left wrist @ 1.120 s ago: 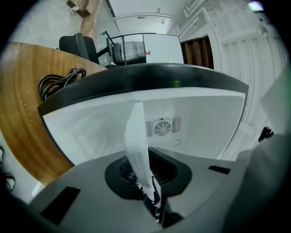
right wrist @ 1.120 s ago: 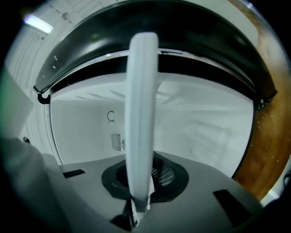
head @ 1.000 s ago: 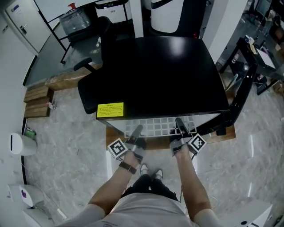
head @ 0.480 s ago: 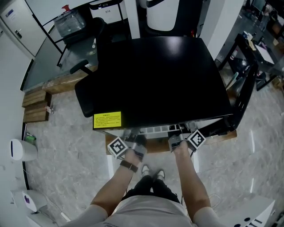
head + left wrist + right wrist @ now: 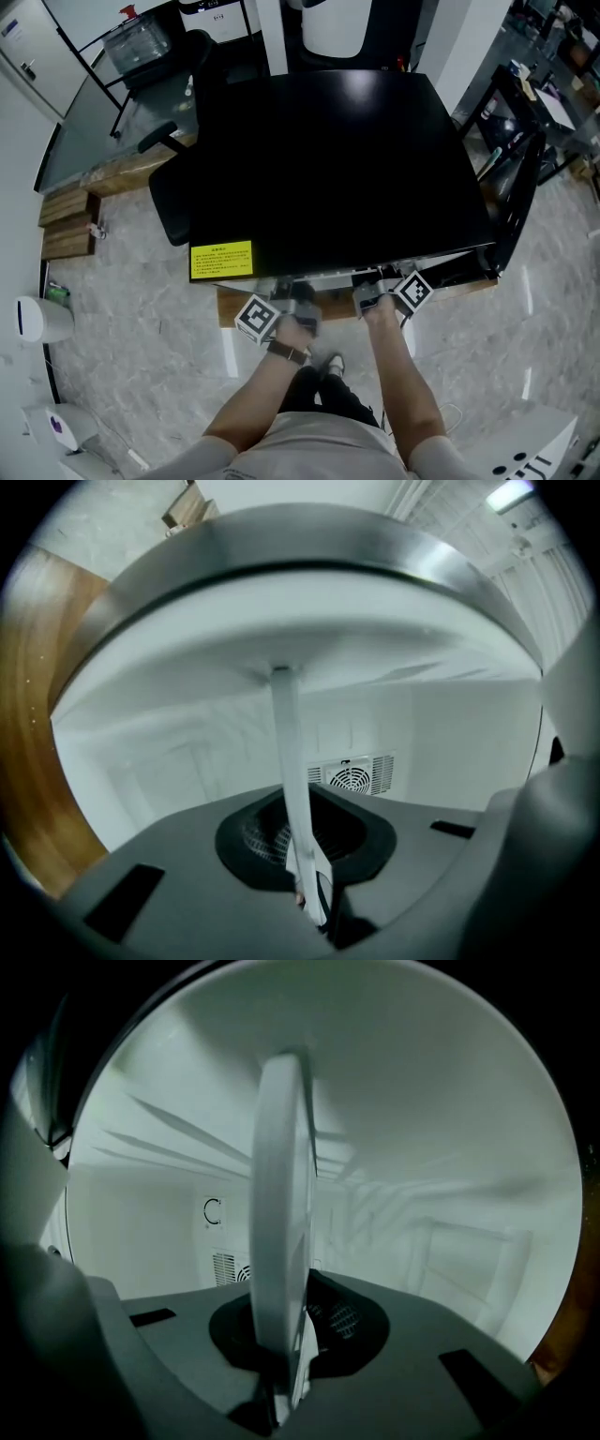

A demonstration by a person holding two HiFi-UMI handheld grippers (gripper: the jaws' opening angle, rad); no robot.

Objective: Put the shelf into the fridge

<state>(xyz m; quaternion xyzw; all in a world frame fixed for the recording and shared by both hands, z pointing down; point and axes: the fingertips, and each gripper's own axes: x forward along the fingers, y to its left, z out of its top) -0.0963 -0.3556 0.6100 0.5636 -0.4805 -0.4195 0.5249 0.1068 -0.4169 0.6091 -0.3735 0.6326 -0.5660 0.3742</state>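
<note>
The black fridge (image 5: 328,159) fills the head view from above, its open front facing me. Only a thin strip of the white wire shelf (image 5: 330,277) shows under the fridge's front edge. My left gripper (image 5: 289,298) and right gripper (image 5: 375,287) sit at that edge, each shut on the shelf's front rim. In the left gripper view the shelf (image 5: 289,761) runs edge-on as a narrow white bar out of the jaws of the left gripper (image 5: 314,913) into the white cavity. The right gripper view shows the same shelf (image 5: 281,1222) edge-on, clamped in the right gripper (image 5: 279,1402).
The fridge's open door (image 5: 514,202) stands at the right. A back-wall fan vent (image 5: 349,776) and a round dial (image 5: 214,1210) show inside. A black office chair (image 5: 173,192) sits left of the fridge, a wooden pallet (image 5: 234,305) under it, and a white bin (image 5: 39,319) far left.
The shelf has slid deeper into the fridge: its white grid stuck out a second ago, now only a sliver shows. Both grippers followed it to the front edge, the left drifting slightly right.
</note>
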